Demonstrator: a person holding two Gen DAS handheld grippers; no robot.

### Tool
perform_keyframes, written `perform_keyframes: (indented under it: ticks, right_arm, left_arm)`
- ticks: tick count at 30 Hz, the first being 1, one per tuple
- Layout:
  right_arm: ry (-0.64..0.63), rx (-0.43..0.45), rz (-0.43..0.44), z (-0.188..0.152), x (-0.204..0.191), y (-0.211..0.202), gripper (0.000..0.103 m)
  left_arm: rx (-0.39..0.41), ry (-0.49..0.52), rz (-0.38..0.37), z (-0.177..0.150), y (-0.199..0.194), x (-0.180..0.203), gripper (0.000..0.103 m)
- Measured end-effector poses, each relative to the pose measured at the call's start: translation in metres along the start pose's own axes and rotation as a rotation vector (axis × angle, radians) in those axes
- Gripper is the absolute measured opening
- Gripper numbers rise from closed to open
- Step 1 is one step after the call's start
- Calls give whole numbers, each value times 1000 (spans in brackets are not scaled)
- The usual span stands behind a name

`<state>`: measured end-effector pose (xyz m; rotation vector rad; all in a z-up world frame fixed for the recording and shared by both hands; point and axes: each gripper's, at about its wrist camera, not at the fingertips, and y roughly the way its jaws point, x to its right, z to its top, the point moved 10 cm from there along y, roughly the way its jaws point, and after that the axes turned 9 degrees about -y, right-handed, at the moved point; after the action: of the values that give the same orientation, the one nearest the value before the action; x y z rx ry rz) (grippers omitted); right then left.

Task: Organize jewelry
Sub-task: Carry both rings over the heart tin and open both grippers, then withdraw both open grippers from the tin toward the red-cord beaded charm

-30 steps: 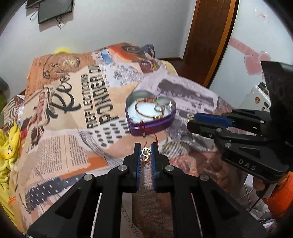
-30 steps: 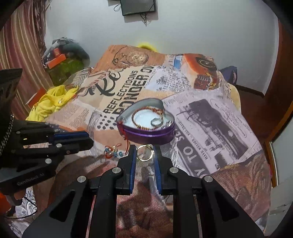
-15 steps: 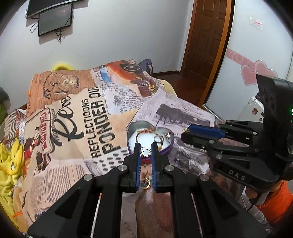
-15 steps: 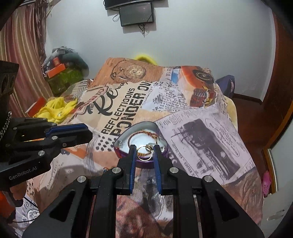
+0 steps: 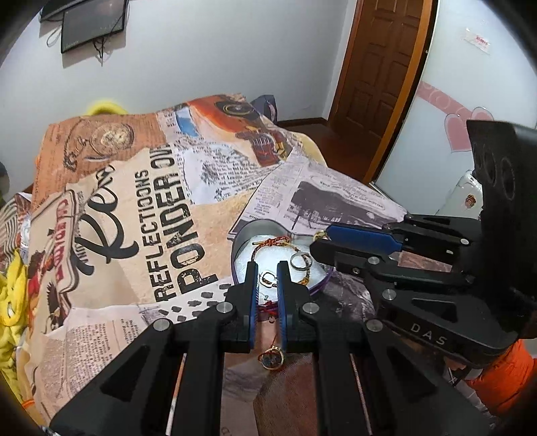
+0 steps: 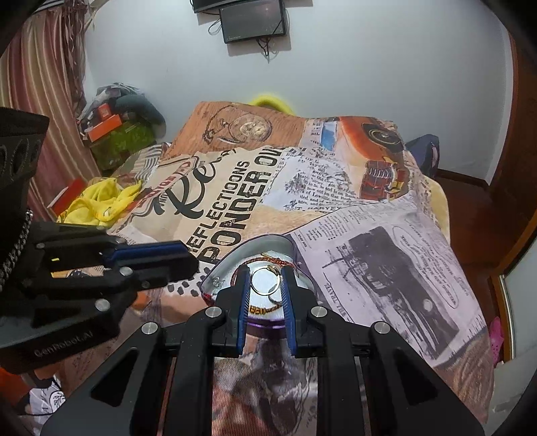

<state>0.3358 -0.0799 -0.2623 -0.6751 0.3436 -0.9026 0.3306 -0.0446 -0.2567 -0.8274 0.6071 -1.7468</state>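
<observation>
A purple heart-shaped tin [image 5: 242,234] lies open on the printed bedspread, holding a red-and-gold braided bracelet [image 5: 272,242] and a silver ring [image 5: 300,261]. My left gripper [image 5: 266,272] hovers over the tin's near side, shut on a small gold earring [image 5: 267,278]. A round pendant [image 5: 272,358] dangles below the earring. My right gripper [image 6: 265,282] is shut on a thin gold hoop [image 6: 265,281] above the tin [image 6: 268,239]. In the left wrist view the right gripper [image 5: 319,236] reaches in from the right with the hoop at its tip. The left gripper [image 6: 188,260] shows at the left of the right wrist view.
The bedspread [image 6: 235,201] covers the whole bed. Yellow cloth [image 6: 100,201] and a pile of boxes and bags [image 6: 117,127] sit at the bed's left. A wooden door [image 5: 379,67] stands at the right, and a screen [image 6: 251,20] hangs on the wall. An orange sleeve [image 5: 503,379] shows behind the right gripper.
Both grippers have moved forward together, each keeping its piece. The tin, which was ahead of the fingertips, now lies under them. The pendant now hangs below the left fingers.
</observation>
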Motion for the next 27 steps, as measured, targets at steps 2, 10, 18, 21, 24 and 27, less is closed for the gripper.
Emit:
perform_keyframes:
  ticks: [2, 10, 18, 21, 24, 27]
  right_arm:
    - [-4, -7, 4, 2, 1, 5, 16]
    - [1, -29, 33, 7, 8, 20, 16]
    - [-9, -46, 44, 5, 7, 28, 16]
    - [-14, -48, 51, 5, 6, 29, 16]
    - [-15, -54, 52, 5, 6, 30, 16]
    - [-8, -61, 53, 4, 7, 30, 24]
  left_arm:
    - [-12, -11, -7, 0, 5, -2, 9]
    - [-54, -19, -33, -3, 23, -5, 9]
    - [-56, -3, -18, -4, 29, -6, 9]
    - [-48, -1, -16, -3, 28, -6, 9]
    - [-45, 2, -12, -3, 26, -6, 9]
    - [-40, 0, -7, -3, 23, -8, 9]
